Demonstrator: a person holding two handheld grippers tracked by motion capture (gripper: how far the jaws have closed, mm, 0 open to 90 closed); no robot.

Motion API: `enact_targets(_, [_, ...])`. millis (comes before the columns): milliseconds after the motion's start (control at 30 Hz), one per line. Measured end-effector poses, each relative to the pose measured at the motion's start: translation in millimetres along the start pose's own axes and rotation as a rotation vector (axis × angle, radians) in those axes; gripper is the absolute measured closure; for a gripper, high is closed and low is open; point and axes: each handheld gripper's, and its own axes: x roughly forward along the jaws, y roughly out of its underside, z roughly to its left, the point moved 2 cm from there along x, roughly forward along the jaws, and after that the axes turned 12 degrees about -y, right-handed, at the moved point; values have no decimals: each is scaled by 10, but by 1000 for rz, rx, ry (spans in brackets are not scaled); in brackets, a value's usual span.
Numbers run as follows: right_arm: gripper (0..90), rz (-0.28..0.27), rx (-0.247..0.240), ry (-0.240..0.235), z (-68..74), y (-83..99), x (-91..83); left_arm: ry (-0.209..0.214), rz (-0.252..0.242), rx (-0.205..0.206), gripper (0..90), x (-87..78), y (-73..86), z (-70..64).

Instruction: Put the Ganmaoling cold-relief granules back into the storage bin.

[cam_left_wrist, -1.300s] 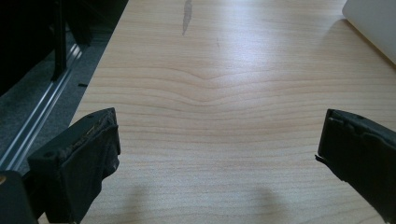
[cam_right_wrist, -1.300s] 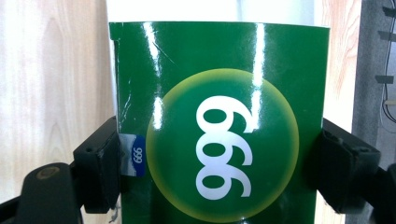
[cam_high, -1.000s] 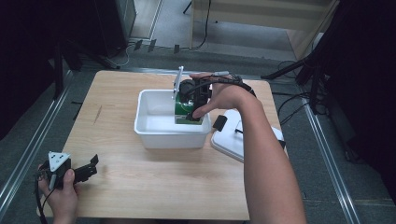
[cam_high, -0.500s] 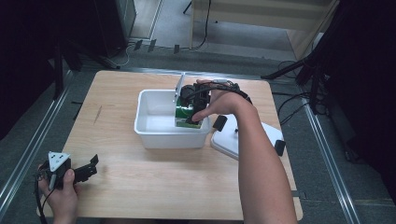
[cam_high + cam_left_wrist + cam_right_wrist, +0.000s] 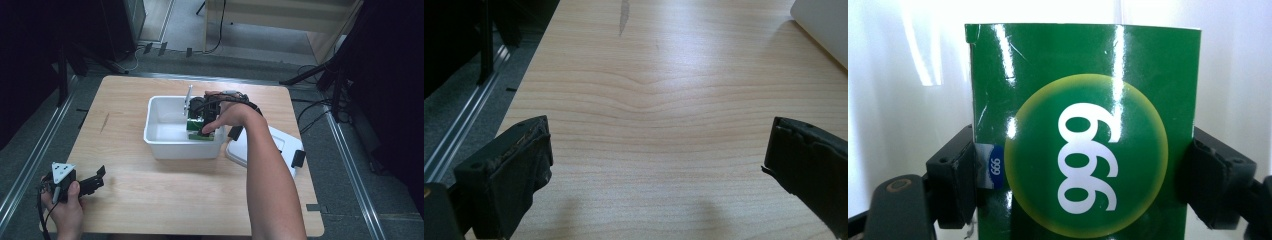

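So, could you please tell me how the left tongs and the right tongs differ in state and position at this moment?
The left tongs are open with nothing between their jaws, while the right tongs are shut on the green box. The left tongs sit low over bare wood at the table corner nearest the person, whereas the right tongs reach into the white bin mid-table. Both have black jaws, and each is held in one hand.

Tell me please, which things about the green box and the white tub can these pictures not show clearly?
- Green box, right gripper view: bottom cut off by the lower edge; whether it touches the tub floor is unclear.
- High view: the right hand covers most of the box.
- White tub: glare washes out its walls in the right gripper view.
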Motion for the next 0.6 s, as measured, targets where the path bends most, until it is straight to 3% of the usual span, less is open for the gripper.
enact_targets(167, [159,29,43,5,-35,49,44,2,0,-3,0,1,0,4])
enact_targets(600, [157,35,66,-14,-81,97,152,3,2,0,0,0,0,4])
